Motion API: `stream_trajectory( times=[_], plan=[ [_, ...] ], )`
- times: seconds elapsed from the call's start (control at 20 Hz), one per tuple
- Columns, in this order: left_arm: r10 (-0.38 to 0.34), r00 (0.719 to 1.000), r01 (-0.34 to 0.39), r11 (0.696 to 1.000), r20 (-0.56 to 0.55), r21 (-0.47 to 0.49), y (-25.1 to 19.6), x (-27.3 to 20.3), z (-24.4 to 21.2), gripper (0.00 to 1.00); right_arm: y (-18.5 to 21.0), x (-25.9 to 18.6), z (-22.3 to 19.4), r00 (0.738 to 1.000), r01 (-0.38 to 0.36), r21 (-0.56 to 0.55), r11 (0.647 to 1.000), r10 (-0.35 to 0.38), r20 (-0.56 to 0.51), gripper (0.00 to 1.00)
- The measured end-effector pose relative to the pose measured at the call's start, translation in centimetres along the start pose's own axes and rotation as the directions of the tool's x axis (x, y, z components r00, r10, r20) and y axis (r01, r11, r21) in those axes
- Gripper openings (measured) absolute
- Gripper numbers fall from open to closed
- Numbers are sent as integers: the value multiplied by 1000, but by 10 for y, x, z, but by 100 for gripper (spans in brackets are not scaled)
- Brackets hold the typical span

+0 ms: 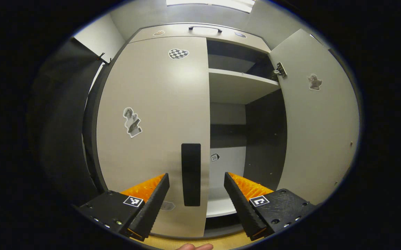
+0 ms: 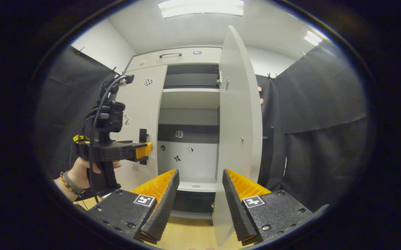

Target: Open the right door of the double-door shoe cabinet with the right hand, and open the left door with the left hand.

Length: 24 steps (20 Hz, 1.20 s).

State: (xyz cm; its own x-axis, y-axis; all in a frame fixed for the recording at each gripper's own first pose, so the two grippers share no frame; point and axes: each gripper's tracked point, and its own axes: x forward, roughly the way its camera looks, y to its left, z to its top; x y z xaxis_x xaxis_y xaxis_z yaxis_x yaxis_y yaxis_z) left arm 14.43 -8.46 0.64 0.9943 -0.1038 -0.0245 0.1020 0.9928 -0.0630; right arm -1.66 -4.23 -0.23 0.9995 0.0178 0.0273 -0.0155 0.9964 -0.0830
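The beige left door (image 1: 152, 114) of the shoe cabinet stands closed, with a black vertical handle (image 1: 190, 174) near its inner edge. My left gripper (image 1: 197, 180) is open, its fingers either side of that handle and a short way in front of it. The right door (image 1: 320, 128) is swung wide open, baring the shelves (image 1: 238, 83). In the right gripper view the open door (image 2: 237, 114) is seen nearly edge-on, and my right gripper (image 2: 200, 177) is open and empty just in front of it. The left gripper (image 2: 141, 151), held by a hand (image 2: 82, 170), sits at the left door's handle (image 2: 143, 133).
A drawer front with a black handle (image 1: 205, 28) tops the cabinet. Black cloth walls (image 2: 325, 132) hang on both sides. Light wooden floor (image 2: 190, 236) lies below the cabinet. Stickers dot the doors and the inner back panel.
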Motion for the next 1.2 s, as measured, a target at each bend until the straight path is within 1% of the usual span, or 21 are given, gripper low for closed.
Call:
stream_trajectory(
  times=[0.15, 0.25, 0.5, 0.55, 0.65, 0.8, 1.0, 1.15, 1.2],
  plan=[
    [15, 1000, -16, 1000, 13, 10, 1, 12, 3, 95, -7, 1, -3, 1000, 13, 5, 1000, -13, -9, 78],
    [23, 1000, -24, 1000, 13, 9, 1, 18, 4, 95, -8, 2, -5, 1000, 8, 21, 1000, -8, -13, 78],
    [36, 999, -36, 999, -27, 3, 3, 36, -7, 95, -8, 3, -8, 1000, 0, 31, 1000, 0, -16, 78],
    [48, 998, -48, 999, -43, 1, 5, 38, -12, 95, -8, 3, -8, 1000, 0, 30, 1000, 1, -17, 78],
    [56, 998, -56, 998, -25, 14, 5, 41, -8, 95, -9, 3, -7, 1000, -3, 26, 1000, 4, -16, 78],
    [79, 996, -78, 997, -30, 25, 7, 41, -10, 95, -10, 4, -6, 1000, -5, 24, 1000, 5, -10, 78],
    [87, 996, -86, 995, -20, 44, 8, 40, -13, 92, -8, 3, -5, 1000, -21, 38, 999, 21, 1, 78],
    [90, 996, -89, 995, -26, 41, 9, 40, -15, 86, -11, 3, -6, 1000, -19, 41, 999, 19, -3, 78],
    [90, 995, -89, 995, -31, 41, 10, 40, -15, 86, -11, 3, -6, 1000, -20, 46, 999, 20, -5, 78]
  ],
)
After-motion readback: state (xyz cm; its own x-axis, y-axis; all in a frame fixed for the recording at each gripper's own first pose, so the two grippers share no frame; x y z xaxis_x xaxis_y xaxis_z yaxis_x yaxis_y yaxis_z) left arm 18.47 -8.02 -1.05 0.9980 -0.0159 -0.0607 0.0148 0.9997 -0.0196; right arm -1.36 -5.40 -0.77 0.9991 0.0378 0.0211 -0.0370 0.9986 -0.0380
